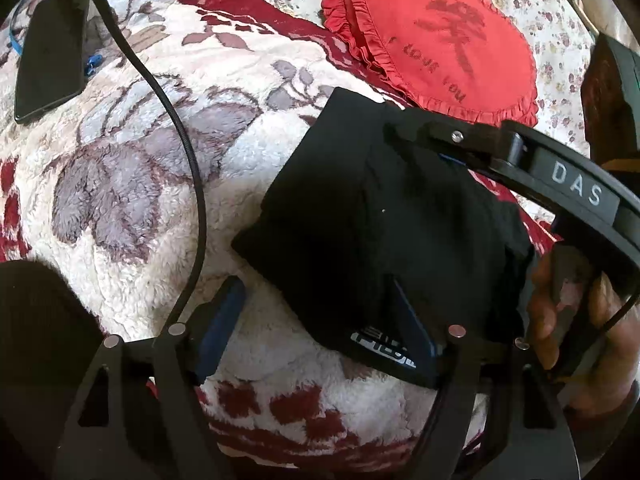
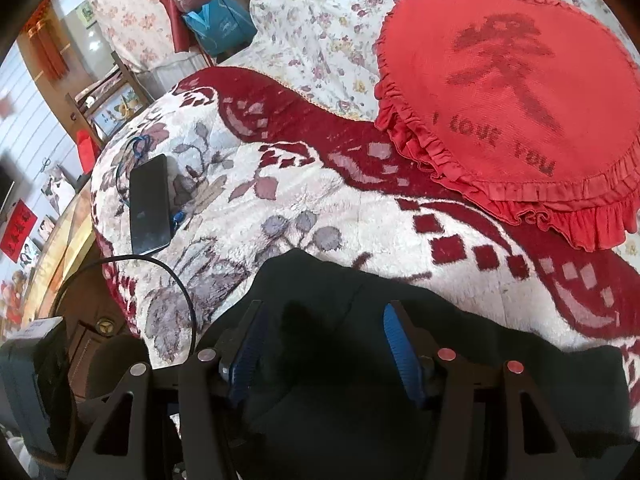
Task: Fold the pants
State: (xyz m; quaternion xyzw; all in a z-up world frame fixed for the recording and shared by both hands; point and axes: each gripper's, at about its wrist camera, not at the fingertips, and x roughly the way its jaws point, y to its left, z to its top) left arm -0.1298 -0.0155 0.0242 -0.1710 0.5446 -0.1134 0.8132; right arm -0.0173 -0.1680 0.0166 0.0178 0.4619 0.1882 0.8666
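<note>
Folded black pants (image 1: 384,216) are laid compactly on the fleece blanket (image 1: 160,184). Left gripper (image 1: 316,332) and right gripper (image 2: 320,344) are spread, apparently gripping nothing, so the bundle rests undisturbed.

A bed is covered by a cream-and-red fleece blanket (image 2: 304,200), behind which a floral sheet (image 2: 320,32) is spread; wooden furniture (image 2: 84,344) is seen left of the blanket.

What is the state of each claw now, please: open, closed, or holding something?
Left claw: open, one finger over the folded black pants, not gripping.
Right claw: open above the pants, pads not pressing the cloth.
</note>
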